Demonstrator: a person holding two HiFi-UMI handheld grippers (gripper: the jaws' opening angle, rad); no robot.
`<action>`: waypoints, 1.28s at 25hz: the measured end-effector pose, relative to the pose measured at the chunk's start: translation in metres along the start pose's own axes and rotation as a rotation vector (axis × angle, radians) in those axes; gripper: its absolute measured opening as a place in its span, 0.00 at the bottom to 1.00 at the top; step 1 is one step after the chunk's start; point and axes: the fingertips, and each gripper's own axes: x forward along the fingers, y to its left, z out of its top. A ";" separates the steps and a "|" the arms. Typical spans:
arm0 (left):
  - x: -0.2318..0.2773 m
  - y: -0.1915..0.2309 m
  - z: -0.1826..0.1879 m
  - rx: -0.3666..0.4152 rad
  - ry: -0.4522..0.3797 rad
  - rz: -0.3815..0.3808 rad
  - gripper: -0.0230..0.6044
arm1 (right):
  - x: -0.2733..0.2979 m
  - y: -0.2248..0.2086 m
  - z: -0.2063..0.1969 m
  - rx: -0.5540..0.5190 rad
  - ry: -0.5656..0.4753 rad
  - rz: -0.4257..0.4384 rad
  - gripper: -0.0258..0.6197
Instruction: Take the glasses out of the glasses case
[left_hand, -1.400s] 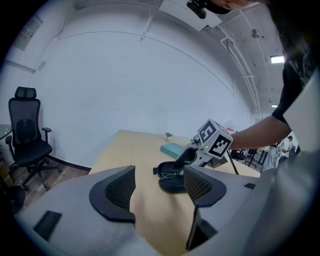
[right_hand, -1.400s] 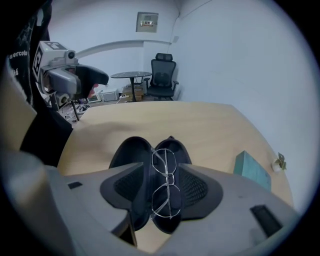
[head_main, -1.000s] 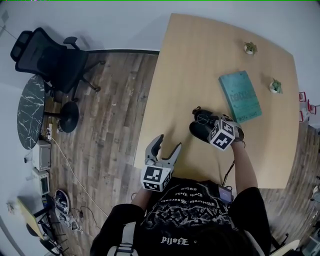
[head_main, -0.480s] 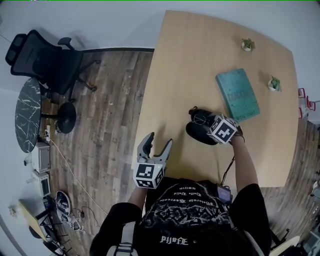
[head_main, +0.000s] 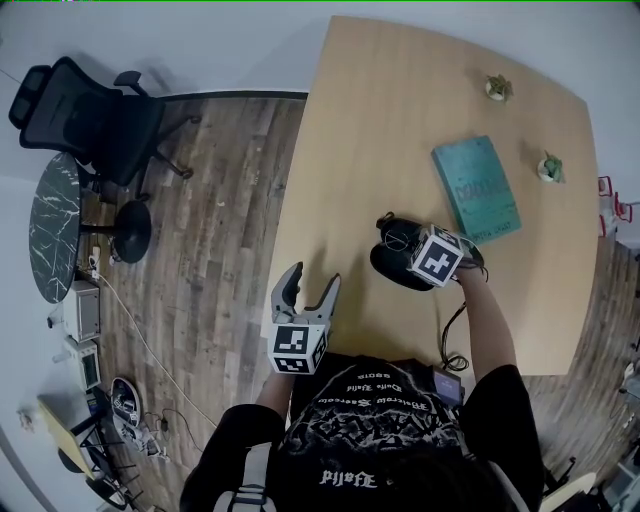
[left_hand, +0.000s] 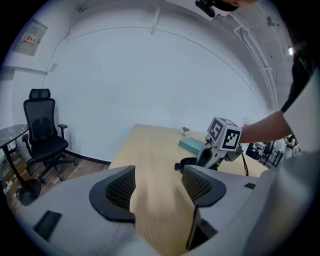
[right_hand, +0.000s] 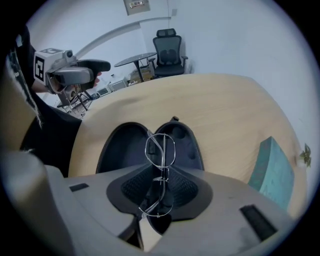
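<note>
**Right gripper closing on the glasses over the open case**

My right gripper (right_hand: 159, 187) points steeply down over the open glasses case (right_hand: 120, 145), right of centre on the table (head_main: 400, 120). Its jaws are narrow and closing, with the wire glasses (right_hand: 160, 147) between the pads. Their long axis runs along the gap, and one lens pokes out past the tips above the case. My left gripper (left_hand: 159, 172) is wide and empty at the near-left edge, well apart, so I judge the lift falls to the right.

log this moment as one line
right gripper: jaws closing, glasses between them | glasses case: open on table | left gripper: open, empty, apart from case
</note>
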 end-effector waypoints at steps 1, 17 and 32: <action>0.001 -0.003 0.000 0.004 0.000 -0.005 0.53 | 0.000 0.001 -0.001 0.005 -0.011 -0.001 0.21; -0.007 -0.015 0.001 0.047 -0.007 -0.012 0.53 | -0.017 0.001 0.004 0.002 -0.183 -0.163 0.20; -0.012 -0.035 0.000 0.068 -0.021 -0.042 0.53 | -0.050 0.006 0.004 0.148 -0.431 -0.239 0.20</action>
